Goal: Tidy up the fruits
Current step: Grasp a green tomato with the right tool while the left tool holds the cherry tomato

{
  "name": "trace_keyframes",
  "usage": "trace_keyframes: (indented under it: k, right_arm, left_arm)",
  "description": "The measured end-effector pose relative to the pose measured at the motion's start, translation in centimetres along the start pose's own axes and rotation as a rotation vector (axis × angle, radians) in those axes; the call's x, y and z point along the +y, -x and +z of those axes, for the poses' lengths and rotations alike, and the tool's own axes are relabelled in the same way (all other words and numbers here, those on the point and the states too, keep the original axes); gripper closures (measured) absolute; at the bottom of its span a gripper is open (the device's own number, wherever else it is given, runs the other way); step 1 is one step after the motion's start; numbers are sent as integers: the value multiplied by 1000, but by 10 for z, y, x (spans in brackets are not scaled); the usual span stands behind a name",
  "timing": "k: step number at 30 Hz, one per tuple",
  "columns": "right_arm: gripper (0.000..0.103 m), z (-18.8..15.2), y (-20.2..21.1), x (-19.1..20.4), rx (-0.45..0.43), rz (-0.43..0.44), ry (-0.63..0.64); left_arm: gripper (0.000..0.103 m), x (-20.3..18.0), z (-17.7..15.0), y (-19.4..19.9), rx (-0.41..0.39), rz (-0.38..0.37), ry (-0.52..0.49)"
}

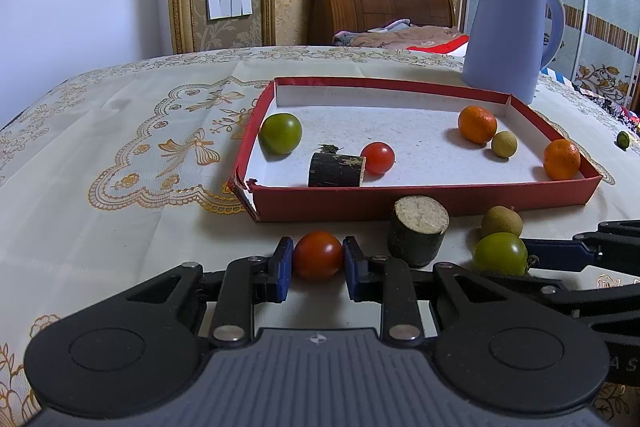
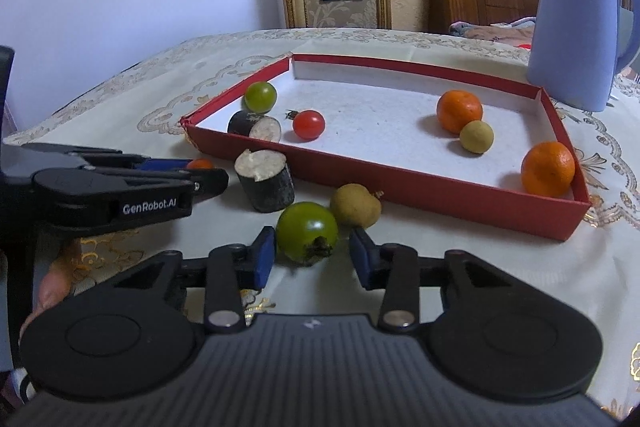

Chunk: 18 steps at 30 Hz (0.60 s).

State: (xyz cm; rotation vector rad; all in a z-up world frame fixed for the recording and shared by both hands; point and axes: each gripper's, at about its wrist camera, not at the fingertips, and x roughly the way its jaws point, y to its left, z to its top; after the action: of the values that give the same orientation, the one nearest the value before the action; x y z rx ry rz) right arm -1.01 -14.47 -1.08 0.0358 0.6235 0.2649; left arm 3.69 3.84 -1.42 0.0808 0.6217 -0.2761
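Your left claw [image 1: 318, 257] grips the red tomato [image 1: 318, 255]. Your right claw [image 2: 312, 255] stands open around the green tomato [image 2: 307, 231]; squeeze its soft, round sides gently.

Tablecloth [image 1: 120, 115] under tray [image 1: 420, 197], kettle [image 1: 508, 35]

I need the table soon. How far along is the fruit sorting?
Done: six pieces lie in the red box. In hand: the left tool clamps a red tomato; the right tool brackets a green tomato, unclamped. Left: a longan and cane piece outside.
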Motion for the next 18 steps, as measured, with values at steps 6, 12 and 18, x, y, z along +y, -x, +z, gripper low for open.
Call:
trace_keyframes:
  k: [6,12,18]
  right_arm:
    - [64,-2,3,7,2,-16,30]
    - [64,0,0,9,8,1,40]
    - [66,8,-10,6,10,-14,19]
  left_arm:
    - [77,0,0,0,0,0,1]
    - [77,0,0,0,0,-1,1]
    - [77,0,0,0,0,0,0]
